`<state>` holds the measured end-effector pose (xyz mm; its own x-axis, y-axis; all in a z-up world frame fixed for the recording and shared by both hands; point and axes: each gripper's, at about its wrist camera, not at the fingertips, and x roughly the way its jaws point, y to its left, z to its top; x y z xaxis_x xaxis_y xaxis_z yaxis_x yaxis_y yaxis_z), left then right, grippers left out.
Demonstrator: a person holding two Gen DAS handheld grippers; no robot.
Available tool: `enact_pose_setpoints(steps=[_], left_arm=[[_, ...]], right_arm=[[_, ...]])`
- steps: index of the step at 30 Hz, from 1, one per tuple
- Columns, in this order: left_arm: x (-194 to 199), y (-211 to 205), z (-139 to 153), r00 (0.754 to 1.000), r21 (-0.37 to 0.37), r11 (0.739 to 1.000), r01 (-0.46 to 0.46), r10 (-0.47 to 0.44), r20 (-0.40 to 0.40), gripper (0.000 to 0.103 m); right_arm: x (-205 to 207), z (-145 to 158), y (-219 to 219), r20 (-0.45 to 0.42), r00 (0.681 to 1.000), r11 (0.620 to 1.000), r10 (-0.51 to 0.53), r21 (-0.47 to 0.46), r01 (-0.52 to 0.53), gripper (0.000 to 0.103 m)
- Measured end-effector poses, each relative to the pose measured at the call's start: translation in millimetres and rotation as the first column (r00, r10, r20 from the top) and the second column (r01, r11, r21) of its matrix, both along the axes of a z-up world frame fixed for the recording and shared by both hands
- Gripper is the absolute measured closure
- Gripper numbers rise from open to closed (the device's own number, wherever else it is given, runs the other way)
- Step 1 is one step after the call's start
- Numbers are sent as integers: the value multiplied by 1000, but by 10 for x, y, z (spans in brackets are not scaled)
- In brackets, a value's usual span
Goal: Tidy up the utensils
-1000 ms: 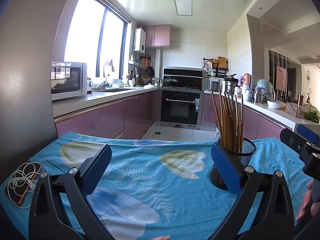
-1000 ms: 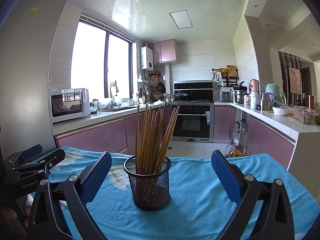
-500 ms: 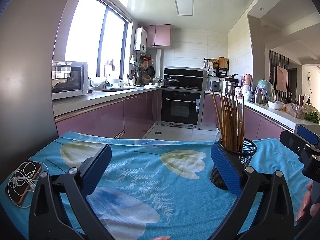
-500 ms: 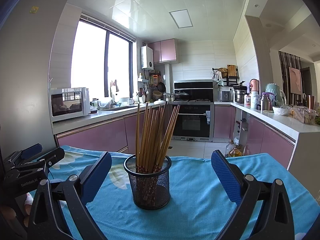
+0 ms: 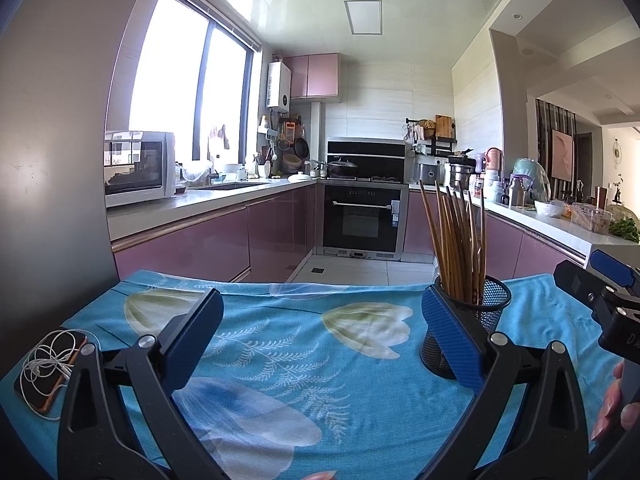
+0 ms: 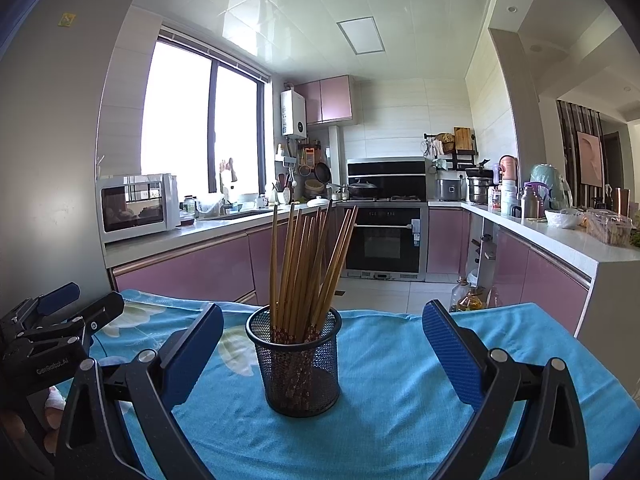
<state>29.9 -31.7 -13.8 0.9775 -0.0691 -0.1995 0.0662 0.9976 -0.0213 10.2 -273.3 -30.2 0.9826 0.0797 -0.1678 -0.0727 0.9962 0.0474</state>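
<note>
Both the left gripper (image 5: 322, 340) and right gripper (image 6: 322, 350) hang jaws wide and empty; chopsticks (image 6: 306, 268) stand loose in the mesh holder (image 6: 298, 364) mid-counter, so a sideways nudge likely tips it.

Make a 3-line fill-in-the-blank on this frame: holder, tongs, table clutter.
1. The chopsticks stand in a black ____ holder.
2. Both the left tongs and the right tongs are ____, holding nothing.
3. At the cloth's left edge, white earphones lie on a ____.

Missing words: mesh; open; phone
</note>
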Motion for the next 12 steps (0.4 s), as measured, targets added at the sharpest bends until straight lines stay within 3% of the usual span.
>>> enact_pose_setpoints(steps=[7,9,12], left_arm=[[38,8,-13,999,-7,1000,21,-22,-45,5],[93,31,-40,997,-10,1000,6,-7,-76,5],[198,122,-82,990,-27,1000,4,-7,-138,5]], right_arm=[[51,-24,-76,-33,999,1000,-2,-6,1,7],[121,-62,-184,-83,996,999,-32,-20,30,7],[350,-208,-534,-242,965,995,-100,-37,94,7]])
